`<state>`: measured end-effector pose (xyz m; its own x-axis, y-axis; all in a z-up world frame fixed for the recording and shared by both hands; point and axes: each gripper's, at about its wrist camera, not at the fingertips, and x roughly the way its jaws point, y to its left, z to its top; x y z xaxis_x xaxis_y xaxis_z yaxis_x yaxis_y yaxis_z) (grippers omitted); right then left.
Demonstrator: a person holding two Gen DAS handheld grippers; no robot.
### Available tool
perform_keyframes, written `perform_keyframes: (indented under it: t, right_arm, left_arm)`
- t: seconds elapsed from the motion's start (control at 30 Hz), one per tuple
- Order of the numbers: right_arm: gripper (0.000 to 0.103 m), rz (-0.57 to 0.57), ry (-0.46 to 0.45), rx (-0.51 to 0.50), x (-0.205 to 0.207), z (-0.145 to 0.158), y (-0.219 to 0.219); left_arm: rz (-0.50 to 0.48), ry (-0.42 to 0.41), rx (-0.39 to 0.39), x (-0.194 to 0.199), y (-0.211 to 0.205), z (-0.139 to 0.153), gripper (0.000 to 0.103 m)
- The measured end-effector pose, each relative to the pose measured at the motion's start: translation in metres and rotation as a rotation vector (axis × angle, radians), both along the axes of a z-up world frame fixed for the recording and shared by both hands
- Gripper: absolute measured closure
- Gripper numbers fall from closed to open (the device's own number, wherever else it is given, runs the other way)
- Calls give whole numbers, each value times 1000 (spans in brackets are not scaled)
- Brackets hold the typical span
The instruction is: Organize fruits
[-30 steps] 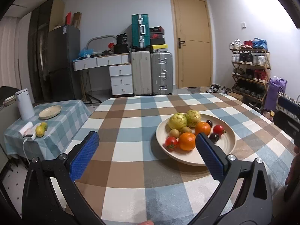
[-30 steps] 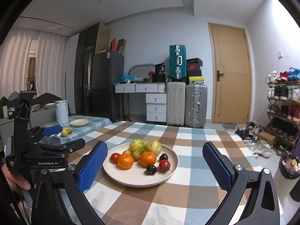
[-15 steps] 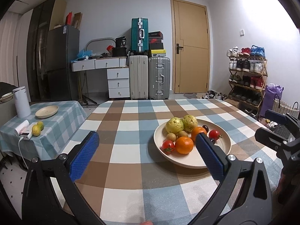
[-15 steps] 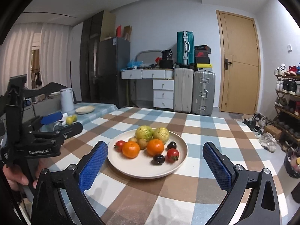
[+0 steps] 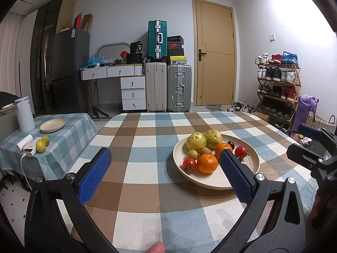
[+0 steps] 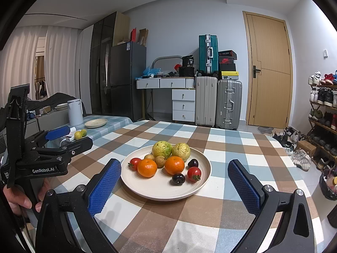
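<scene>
Both tools are spread wide and empty: the right gripper [image 6: 174,179] frames the plate [image 6: 147,189] on the checked table [image 6: 210,210], the left gripper [image 5: 164,166] hovers beside it. The near orange [image 6: 147,167] looks firm and round; pinch across its middle. The tomatoes [image 6: 194,174] are likely soft, smooth and easily crushed.

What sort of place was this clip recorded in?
Most likely a lived-in home, a small apartment room: a loaded shoe rack stands by the door, with stacked suitcases and a fridge behind the checkered table.
</scene>
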<state>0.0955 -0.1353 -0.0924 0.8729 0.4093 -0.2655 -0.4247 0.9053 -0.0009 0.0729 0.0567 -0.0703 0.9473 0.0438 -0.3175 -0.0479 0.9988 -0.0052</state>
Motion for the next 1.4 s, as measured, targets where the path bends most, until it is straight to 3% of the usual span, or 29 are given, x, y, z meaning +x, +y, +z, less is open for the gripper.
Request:
perform_keyframes:
  t: [1.4]
  right_arm:
    - [0,0,1,1,0,-1,0]
  left_arm:
    - [-5,-2,0,-3,3,1,0]
